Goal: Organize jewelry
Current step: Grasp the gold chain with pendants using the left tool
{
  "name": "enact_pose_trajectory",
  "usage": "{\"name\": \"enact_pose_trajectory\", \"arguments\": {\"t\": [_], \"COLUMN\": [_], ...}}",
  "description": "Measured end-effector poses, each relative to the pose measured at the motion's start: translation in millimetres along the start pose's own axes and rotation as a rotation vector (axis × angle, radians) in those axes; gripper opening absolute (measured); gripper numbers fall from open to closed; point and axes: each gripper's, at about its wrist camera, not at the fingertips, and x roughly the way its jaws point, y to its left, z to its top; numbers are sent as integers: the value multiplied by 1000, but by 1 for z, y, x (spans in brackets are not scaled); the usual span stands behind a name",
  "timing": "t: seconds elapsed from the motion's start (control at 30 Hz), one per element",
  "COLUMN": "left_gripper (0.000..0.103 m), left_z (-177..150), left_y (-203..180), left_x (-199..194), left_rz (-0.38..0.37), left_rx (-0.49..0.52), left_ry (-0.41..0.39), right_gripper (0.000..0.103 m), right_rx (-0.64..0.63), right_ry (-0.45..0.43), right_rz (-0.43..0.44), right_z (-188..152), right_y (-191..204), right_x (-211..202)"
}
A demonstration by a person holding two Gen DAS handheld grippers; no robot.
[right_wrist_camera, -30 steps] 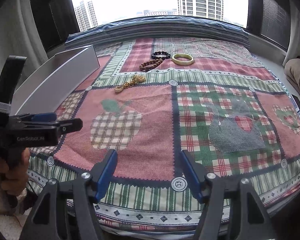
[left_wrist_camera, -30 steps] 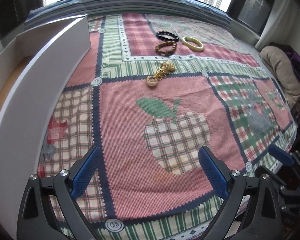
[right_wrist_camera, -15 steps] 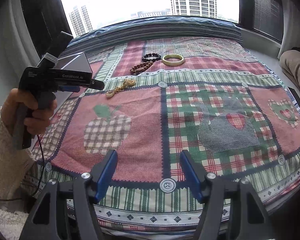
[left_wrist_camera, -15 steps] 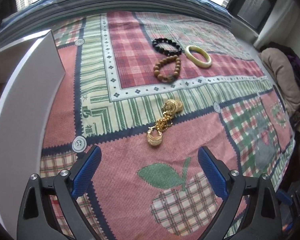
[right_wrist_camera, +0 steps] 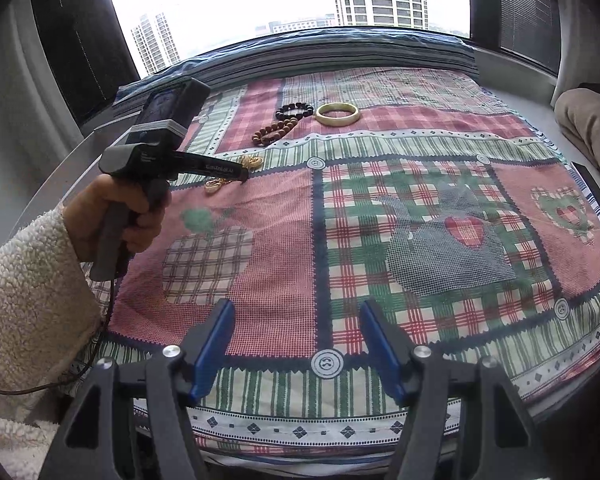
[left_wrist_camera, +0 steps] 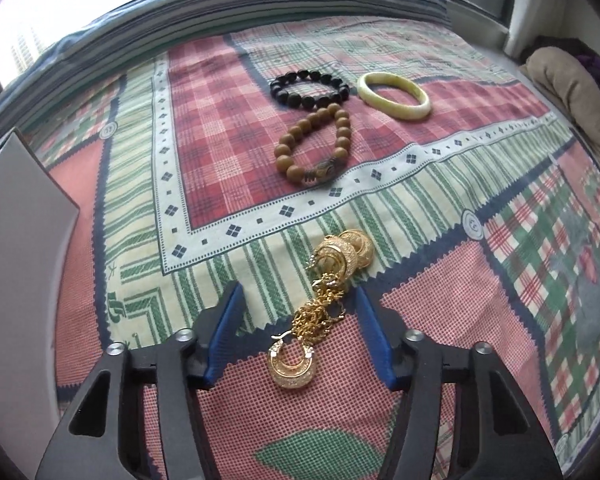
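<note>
My left claw (left_wrist_camera: 298, 336) points down at the gold jewelry (left_wrist_camera: 324, 300), a tangle of chain and rings lying on the patchwork bedspread (left_wrist_camera: 228, 128). Its jaws are closing with the chain between them; the right pad (left_wrist_camera: 374, 344) sits just beside the chain, the left pad (left_wrist_camera: 224, 332) is apart from it, and I see no pad pressing on it. A gold hoop (left_wrist_camera: 292, 368) at the near end of the tangle lies on the red cloth between the claw's arms.

Farther up the bed lie a brown bead bracelet (left_wrist_camera: 314, 142), a black bead bracelet (left_wrist_camera: 310, 86) touching it at the top, and a pale bangle (left_wrist_camera: 394, 96) just beside the black one. A white box (left_wrist_camera: 16, 248) stands at the left edge of the bed.

From the right wrist view I see a hand (right_wrist_camera: 116, 216) in a fleecy sleeve (right_wrist_camera: 24, 292) gripping the left claw's handle, its tip over the gold jewelry (right_wrist_camera: 236, 172). The three bracelets lie beyond: brown (right_wrist_camera: 274, 130), black (right_wrist_camera: 294, 111), bangle (right_wrist_camera: 337, 114).

My right claw (right_wrist_camera: 296, 344) hangs over the near edge of the bed with its jaws apart and nothing between them, well apart from all the jewelry.
</note>
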Motion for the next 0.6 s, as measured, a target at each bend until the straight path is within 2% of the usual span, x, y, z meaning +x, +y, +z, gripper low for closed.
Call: {"name": "enact_pose_trajectory", "arguments": {"t": [0.03,0.07,0.1,0.2,0.47,0.53,0.6], "left_gripper": [32,14,7,6,5,5,4], "left_z": [0,-1,-2,-11,-41,-48,-56], "left_y": [-2,-4,-7,-11,19,27,34], "left_x": [-1,-3,-4,-11,-49,-59,-67], "left_rz": [-3,-10,-17,-18,-92,-95,-91], "left_rx": [14,29,42,61,-95,-117,-133], "left_ry": [-2,2,8,10,10,3,-2], "right_gripper": [66,66,66,66,66,66,66], "right_rx": [3,6,7,6,8,12,29], "right_ry": [4,9,13,14,16,36,85], "right_rz": [-1,-1,-2,3,33,73,148], "right_z": [-1,-2,-2,-3,10,23,41], "right_y": [0,-1,-1,1,-1,-5,-9], "right_x": [0,1,2,3,3,10,23]}}
